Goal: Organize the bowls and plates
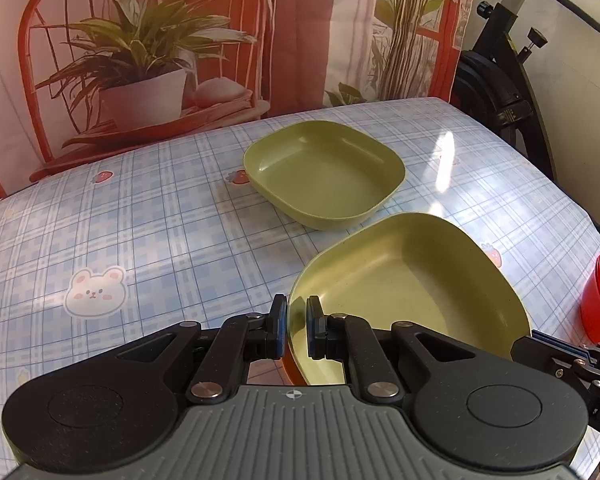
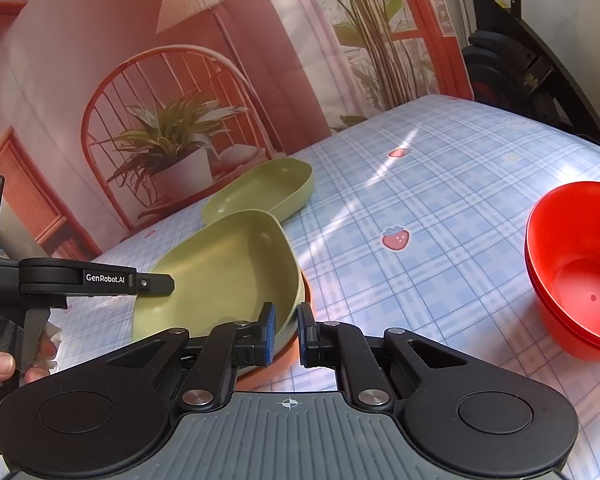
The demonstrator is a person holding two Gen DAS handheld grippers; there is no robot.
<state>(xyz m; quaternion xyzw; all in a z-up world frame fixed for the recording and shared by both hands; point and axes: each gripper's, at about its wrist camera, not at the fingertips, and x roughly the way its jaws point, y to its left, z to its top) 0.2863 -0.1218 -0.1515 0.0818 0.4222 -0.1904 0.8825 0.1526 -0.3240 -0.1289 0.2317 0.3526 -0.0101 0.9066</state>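
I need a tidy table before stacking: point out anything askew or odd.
The near green plate sits tilted, its near edge raised off the tablecloth, with both tongs, left and right, closed on its rim. An orange edge peeks out beneath it. Nothing looks spilled or broken.

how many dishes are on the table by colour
green plates: 2 (near, far)
red bowls: 2, nested in one stack
orange dish under the near green plate: 1
total: 5
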